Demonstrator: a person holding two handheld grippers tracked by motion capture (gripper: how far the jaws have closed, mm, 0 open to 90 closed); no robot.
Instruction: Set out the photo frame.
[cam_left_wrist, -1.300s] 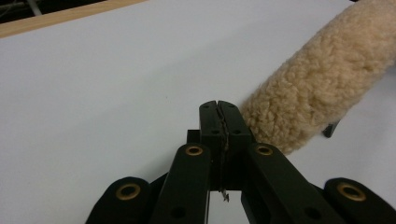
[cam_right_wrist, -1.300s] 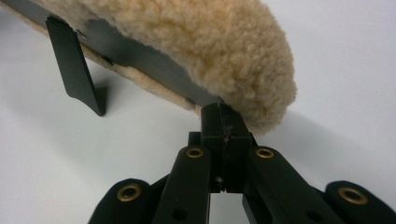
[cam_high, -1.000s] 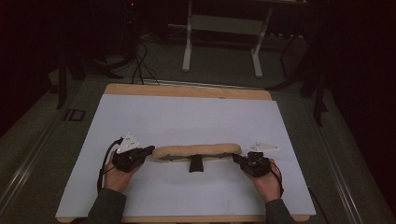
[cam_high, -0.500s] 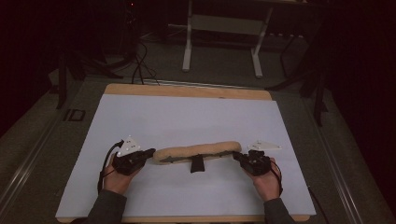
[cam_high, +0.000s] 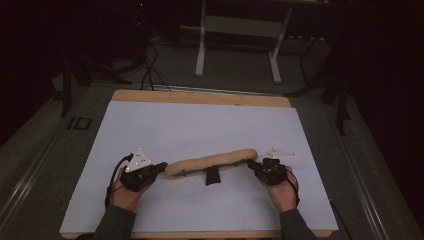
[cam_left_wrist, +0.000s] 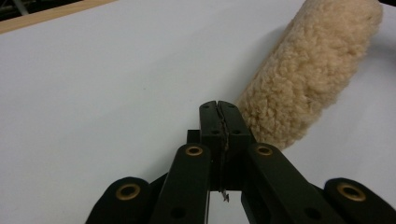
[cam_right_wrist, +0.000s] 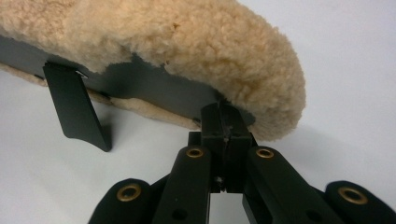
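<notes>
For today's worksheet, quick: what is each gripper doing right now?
Left gripper: closed, holding nothing, tips beside the fleece pad.
Right gripper: closed; its tips meet the pad's dark edge, but a grip cannot be told.

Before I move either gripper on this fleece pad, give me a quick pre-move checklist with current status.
1. Left gripper jaws shut: ok.
2. Right gripper jaws shut: ok.
3. Left gripper holding the fleece pad: not ok; the tips sit beside its end, nothing between them.
4. Right gripper gripping the pad's dark backing: cannot tell; the tips meet its edge under the fleece.
5. Black strap hanging free, not snagged: ok.
6. Pad over the white sheet, away from its edges: ok.
</notes>
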